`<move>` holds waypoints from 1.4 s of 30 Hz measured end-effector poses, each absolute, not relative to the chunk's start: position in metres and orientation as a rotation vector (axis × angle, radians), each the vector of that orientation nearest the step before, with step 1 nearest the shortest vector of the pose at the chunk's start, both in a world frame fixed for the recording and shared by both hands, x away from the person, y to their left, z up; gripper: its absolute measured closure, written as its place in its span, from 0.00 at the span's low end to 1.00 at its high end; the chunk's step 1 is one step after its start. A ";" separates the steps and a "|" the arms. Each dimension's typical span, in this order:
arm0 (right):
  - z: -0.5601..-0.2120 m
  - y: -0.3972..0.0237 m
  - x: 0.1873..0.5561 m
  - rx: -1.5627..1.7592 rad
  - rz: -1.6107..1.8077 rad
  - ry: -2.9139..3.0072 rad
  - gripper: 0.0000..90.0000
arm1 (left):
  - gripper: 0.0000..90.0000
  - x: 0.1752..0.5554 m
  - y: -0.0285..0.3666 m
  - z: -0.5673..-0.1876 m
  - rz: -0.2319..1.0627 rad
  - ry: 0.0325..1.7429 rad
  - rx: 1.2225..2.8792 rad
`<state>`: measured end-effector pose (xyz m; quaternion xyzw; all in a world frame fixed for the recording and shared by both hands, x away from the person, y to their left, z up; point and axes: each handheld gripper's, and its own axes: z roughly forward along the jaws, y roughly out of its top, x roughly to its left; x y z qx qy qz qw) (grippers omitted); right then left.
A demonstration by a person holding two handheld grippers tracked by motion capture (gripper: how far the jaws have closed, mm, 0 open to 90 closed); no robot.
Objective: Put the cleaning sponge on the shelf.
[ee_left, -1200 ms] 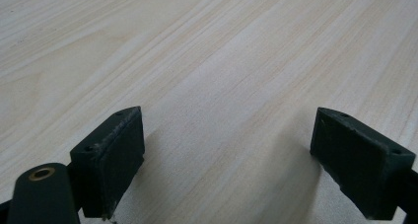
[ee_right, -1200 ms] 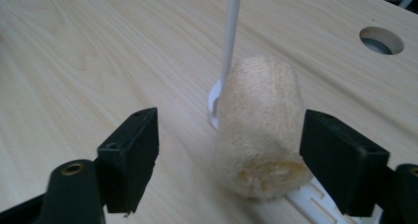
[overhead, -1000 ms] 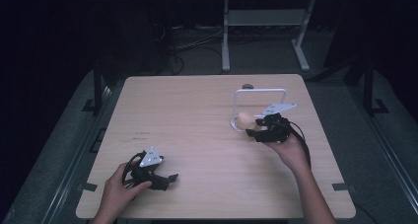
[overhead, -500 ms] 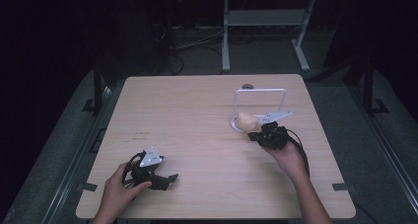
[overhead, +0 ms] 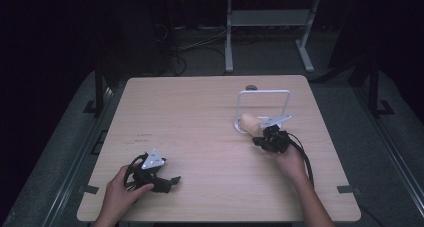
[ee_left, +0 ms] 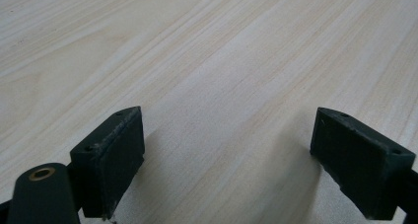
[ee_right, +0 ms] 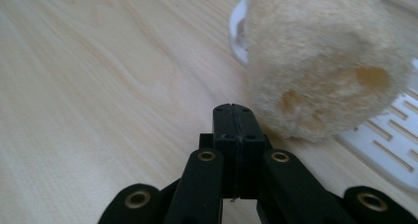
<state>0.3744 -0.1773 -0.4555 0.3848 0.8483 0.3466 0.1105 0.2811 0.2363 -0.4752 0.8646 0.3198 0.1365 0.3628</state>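
Observation:
A beige, fuzzy, rounded lump (overhead: 248, 123) rests on the near edge of a white slotted rack (overhead: 263, 93) at the right of the wooden table. It looms large in the right gripper view (ee_right: 320, 61), partly over the rack's white slats (ee_right: 389, 150). My right gripper (overhead: 259, 136) sits low just in front of the lump, its jaws shut flat together (ee_right: 232, 113) with nothing between them. At the near left my left gripper (overhead: 172, 181) lies on the tabletop in the person's hand. Its jaws stand wide open (ee_left: 226, 135) over bare wood.
The light wooden table (overhead: 200, 117) stretches between the two grippers. A small dark round spot (overhead: 251, 87) sits behind the rack near the far edge. Dark floor, cables and a metal stand lie beyond the table.
The right hand has sunk a little toward the table and drawn slightly nearer to the person. The left hand and its gripper have stayed put.

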 end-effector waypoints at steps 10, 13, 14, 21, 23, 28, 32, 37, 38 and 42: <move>-0.454 -0.189 0.377 1.159 1.017 2.422 1.00 | 0.14 0.281 0.236 -0.475 0.351 0.823 2.226; -0.454 -0.193 0.378 1.169 1.000 2.405 1.00 | 0.14 0.281 0.236 -0.475 0.351 0.823 2.226; -0.454 -0.194 0.378 1.178 0.997 2.400 1.00 | 0.14 0.281 0.236 -0.475 0.351 0.823 2.226; -0.454 -0.203 0.380 1.206 0.979 2.352 1.00 | 0.14 0.281 0.236 -0.475 0.351 0.823 2.226; -0.455 -0.206 0.381 1.218 0.985 2.338 1.00 | 0.14 0.281 0.236 -0.475 0.351 0.823 2.226; -0.455 -0.213 0.382 1.252 0.975 2.311 1.00 | 0.14 0.281 0.236 -0.475 0.351 0.823 2.226; -0.456 -0.216 0.383 1.258 0.978 2.295 1.00 | 0.14 0.281 0.236 -0.475 0.351 0.823 2.226; -0.456 -0.218 0.383 1.265 0.980 2.296 1.00 | 0.14 0.281 0.236 -0.475 0.352 0.823 2.226; -0.456 -0.218 0.382 1.262 0.981 2.296 1.00 | 0.14 0.281 0.236 -0.475 0.352 0.823 2.226; -0.453 -0.220 0.378 1.251 0.986 2.292 1.00 | 0.14 0.281 0.236 -0.475 0.351 0.824 2.225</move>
